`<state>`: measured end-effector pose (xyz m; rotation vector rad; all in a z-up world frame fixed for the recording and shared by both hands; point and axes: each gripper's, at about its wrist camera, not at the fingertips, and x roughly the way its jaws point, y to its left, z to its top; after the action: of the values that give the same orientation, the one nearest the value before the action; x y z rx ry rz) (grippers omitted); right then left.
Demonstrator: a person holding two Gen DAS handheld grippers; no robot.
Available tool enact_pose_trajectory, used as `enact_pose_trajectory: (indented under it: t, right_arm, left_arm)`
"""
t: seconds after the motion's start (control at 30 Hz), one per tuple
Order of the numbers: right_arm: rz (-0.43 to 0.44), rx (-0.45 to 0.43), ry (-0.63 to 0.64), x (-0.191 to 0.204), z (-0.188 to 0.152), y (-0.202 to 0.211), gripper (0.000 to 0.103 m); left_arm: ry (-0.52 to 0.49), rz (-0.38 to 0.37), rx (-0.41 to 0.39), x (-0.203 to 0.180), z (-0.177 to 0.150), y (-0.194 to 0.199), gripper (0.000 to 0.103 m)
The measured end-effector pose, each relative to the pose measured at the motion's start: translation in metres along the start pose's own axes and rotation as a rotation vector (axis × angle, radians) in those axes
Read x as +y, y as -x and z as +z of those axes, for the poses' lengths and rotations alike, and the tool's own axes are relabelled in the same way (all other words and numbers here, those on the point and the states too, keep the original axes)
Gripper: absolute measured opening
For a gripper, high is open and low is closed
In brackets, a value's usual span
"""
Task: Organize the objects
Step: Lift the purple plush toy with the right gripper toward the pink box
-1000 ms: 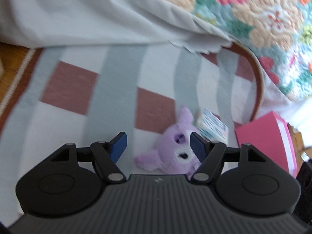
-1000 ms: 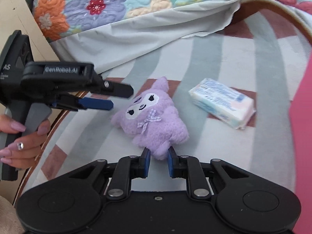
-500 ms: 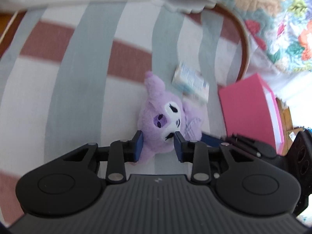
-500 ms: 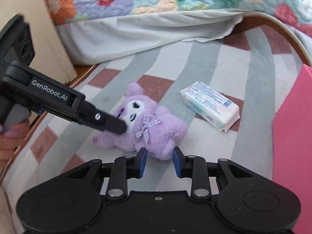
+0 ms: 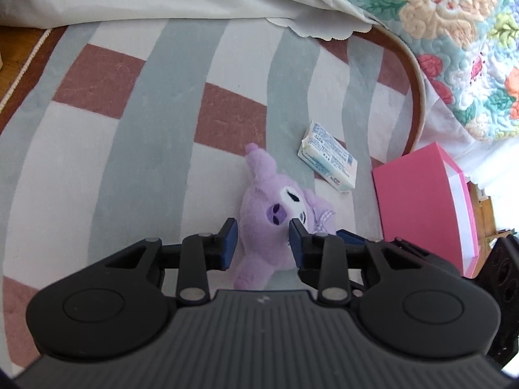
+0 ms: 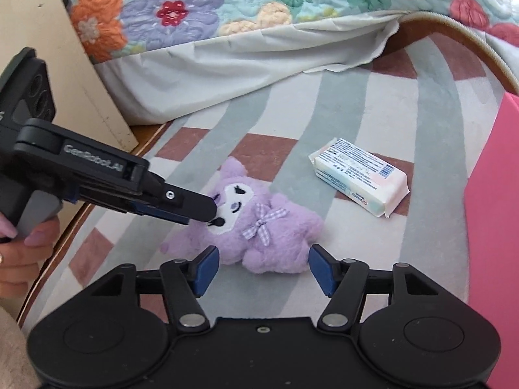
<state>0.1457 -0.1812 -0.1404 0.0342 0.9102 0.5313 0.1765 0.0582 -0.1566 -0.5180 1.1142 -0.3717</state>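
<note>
A purple plush toy (image 6: 259, 227) with a checked bow lies on the striped rug; it also shows in the left wrist view (image 5: 275, 223). My left gripper (image 5: 262, 241) is shut on the plush toy's head, its fingers (image 6: 198, 207) pinching the face from the left. My right gripper (image 6: 264, 269) is open and empty, its jaws wide apart just in front of the toy's lower body. A white tissue pack (image 6: 360, 176) lies on the rug right of the toy, also seen in the left wrist view (image 5: 327, 159).
A pink box (image 5: 421, 201) stands on the right, its side filling the right edge of the right wrist view (image 6: 493, 227). A bed with a floral quilt (image 6: 227, 3) and grey sheet (image 6: 227, 74) borders the rug behind. A beige board (image 6: 65, 74) stands at left.
My left gripper came down from an open stance and closed on the plush toy's head. My right gripper opened wide from nearly shut and backed slightly off the toy.
</note>
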Motion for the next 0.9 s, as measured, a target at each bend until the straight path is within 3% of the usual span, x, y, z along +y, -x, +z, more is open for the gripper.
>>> enact_pose_trajectory:
  t: [0.27, 0.33, 0.7, 0.83, 0.9]
  right_arm:
    - [0.041, -0.019, -0.063, -0.01, -0.005, -0.012, 0.07]
    - [0.059, -0.035, -0.061, -0.009, -0.007, -0.011, 0.065]
    - [0.022, -0.039, -0.051, -0.001, -0.005, -0.009, 0.063]
    - [0.025, -0.057, -0.026, 0.004, -0.004, -0.004, 0.062]
    - [0.018, -0.058, -0.03, 0.005, -0.006, 0.0, 0.062]
  left_arm:
    - [0.026, -0.027, -0.007, 0.006, 0.001, -0.008, 0.032]
    - [0.041, -0.04, -0.002, 0.009, 0.0, -0.008, 0.032]
    - [0.048, -0.044, -0.025, 0.008, -0.003, -0.01, 0.032]
    - [-0.022, -0.032, -0.028, -0.003, -0.005, -0.007, 0.032]
    - [0.007, -0.041, -0.015, -0.001, -0.008, -0.007, 0.032]
